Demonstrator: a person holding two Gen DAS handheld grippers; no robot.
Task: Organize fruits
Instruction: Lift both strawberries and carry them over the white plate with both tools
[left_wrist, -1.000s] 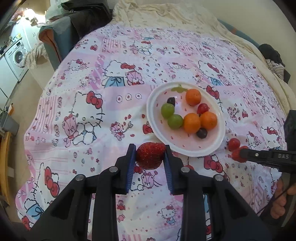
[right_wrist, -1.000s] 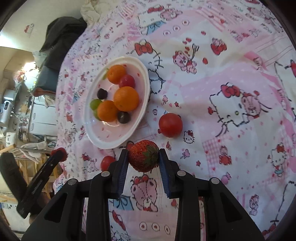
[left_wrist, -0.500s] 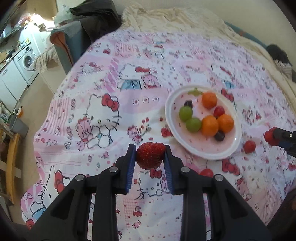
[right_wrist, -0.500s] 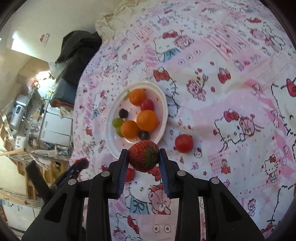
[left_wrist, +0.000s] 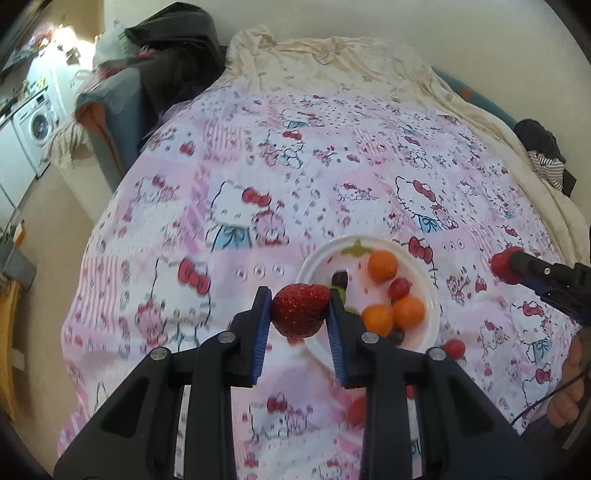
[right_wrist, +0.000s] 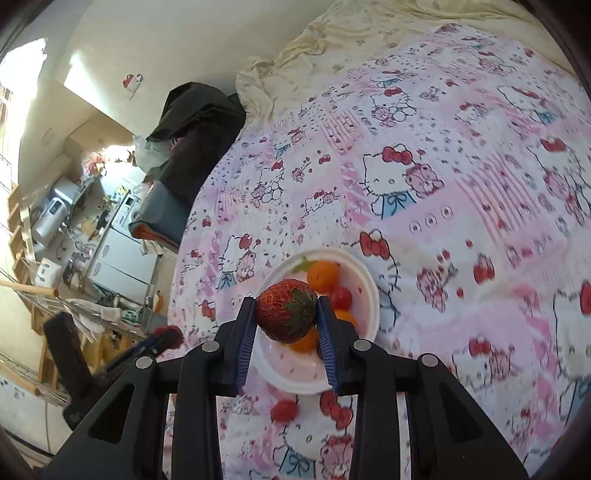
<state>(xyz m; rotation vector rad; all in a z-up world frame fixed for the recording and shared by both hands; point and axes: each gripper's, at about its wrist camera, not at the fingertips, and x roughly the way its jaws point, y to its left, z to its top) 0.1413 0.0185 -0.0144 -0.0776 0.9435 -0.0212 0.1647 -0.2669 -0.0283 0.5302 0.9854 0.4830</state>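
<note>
My left gripper is shut on a red strawberry, held above the bed near the left edge of the white plate. The plate holds oranges, a red cherry tomato, grapes and a dark fruit. My right gripper is shut on another strawberry, held above the same plate. The right gripper's tip with its strawberry shows at the right of the left wrist view. Loose red tomatoes lie on the sheet beside the plate.
A pink Hello Kitty sheet covers the bed. A cream blanket lies at the far end. A dark coat on a chair stands beside the bed. A washing machine is at the far left.
Both grippers have lifted and pulled back from the plate, each still holding its strawberry. The plate now looks smaller and sits partly behind the fingers in both views.
</note>
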